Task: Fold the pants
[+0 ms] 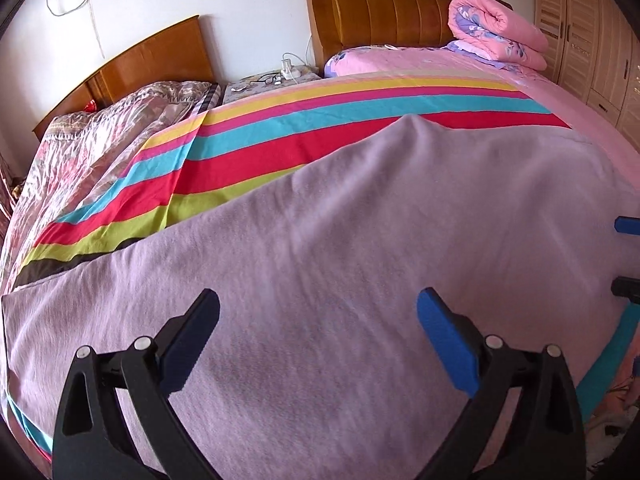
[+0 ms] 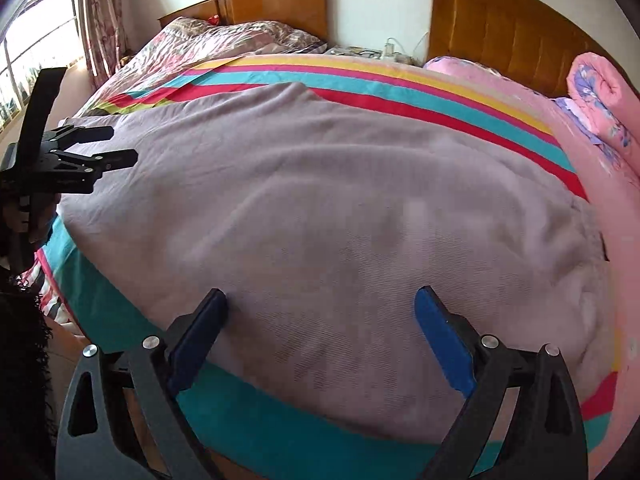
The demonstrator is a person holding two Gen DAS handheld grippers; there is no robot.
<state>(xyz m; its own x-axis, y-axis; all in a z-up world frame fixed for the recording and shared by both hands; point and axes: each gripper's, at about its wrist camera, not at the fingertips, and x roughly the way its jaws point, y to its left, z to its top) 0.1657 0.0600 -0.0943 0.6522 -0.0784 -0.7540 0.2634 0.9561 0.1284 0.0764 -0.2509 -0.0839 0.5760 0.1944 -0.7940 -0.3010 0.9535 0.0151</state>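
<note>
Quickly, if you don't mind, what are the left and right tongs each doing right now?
Left tongs: open, holding nothing, above the lilac pants.
Right tongs: open, holding nothing, over the pants' near edge.

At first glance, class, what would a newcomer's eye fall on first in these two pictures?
The lilac pants spread flat fill most of both views, lying on a bright striped sheet whose bands run behind them. The left gripper and right gripper both hang open over the near part of the cloth. A rolled pink quilt sits by the far headboard.
</note>
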